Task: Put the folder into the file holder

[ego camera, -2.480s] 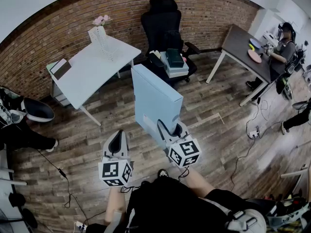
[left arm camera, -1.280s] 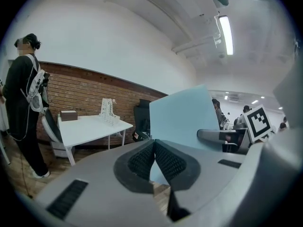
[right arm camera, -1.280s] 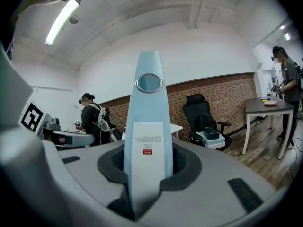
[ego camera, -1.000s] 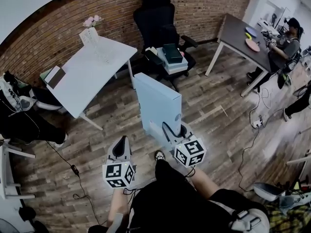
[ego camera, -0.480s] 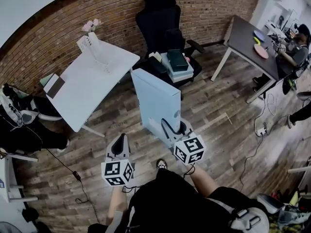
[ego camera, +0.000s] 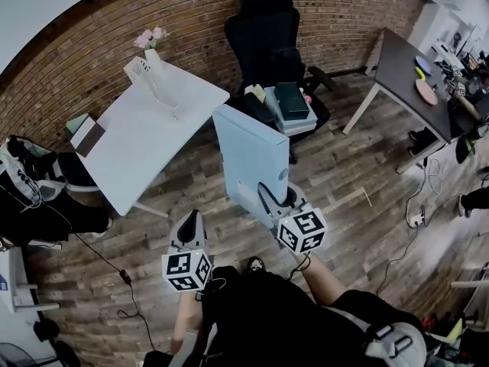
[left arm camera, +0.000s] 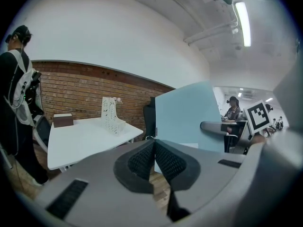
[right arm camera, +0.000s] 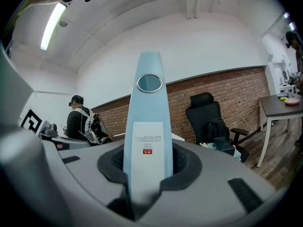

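R gripper (ego camera: 276, 197) still clamps folder (ego camera: 252, 153), file holder (ego camera: 157, 82) nearer

Head view, compared with the earlier frames:
- The white rectangular bench (ego camera: 145, 140) has drawn nearer. Its near corner now lies just beside the top edge of the upright light blue folder (ego camera: 252, 155), with a smaller gap than before.
- The stack of boxes (ego camera: 290, 105) on the black office chair (ego camera: 263, 29) now sits just above the folder's far top corner, closer than earlier.
- The dark bench (ego camera: 401, 63) at right has slid toward the frame edge.
- The person seated there, fully visible earlier, is now mostly cut off.
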### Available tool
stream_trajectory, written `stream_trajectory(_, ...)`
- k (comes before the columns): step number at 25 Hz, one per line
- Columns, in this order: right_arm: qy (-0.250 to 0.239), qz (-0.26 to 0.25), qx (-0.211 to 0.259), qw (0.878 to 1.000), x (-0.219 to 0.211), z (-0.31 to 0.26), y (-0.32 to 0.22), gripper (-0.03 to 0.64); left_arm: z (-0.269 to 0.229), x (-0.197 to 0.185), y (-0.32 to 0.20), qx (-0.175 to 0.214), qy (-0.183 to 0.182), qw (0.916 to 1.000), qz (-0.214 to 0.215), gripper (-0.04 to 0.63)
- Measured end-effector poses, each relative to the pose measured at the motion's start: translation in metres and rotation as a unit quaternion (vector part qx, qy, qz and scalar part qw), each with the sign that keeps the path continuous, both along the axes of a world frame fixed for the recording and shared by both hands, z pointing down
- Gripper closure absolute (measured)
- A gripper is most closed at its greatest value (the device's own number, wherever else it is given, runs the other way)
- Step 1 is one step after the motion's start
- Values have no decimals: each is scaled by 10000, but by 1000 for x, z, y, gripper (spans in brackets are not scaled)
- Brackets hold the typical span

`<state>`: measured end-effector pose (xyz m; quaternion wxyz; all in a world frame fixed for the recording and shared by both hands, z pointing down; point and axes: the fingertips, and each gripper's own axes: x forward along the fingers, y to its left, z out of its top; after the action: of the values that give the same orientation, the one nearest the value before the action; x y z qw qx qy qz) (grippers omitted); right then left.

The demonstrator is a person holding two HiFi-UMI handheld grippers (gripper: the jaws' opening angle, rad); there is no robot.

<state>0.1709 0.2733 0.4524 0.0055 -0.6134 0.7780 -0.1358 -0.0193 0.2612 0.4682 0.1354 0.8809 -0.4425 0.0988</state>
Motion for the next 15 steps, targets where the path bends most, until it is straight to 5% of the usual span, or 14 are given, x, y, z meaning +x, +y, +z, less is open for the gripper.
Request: stream_trajectory(15, 130, -159, 16, 9998, -27, -5, -150, 476, 6, -29, -161, -52, 124, 9998, -116, 572)
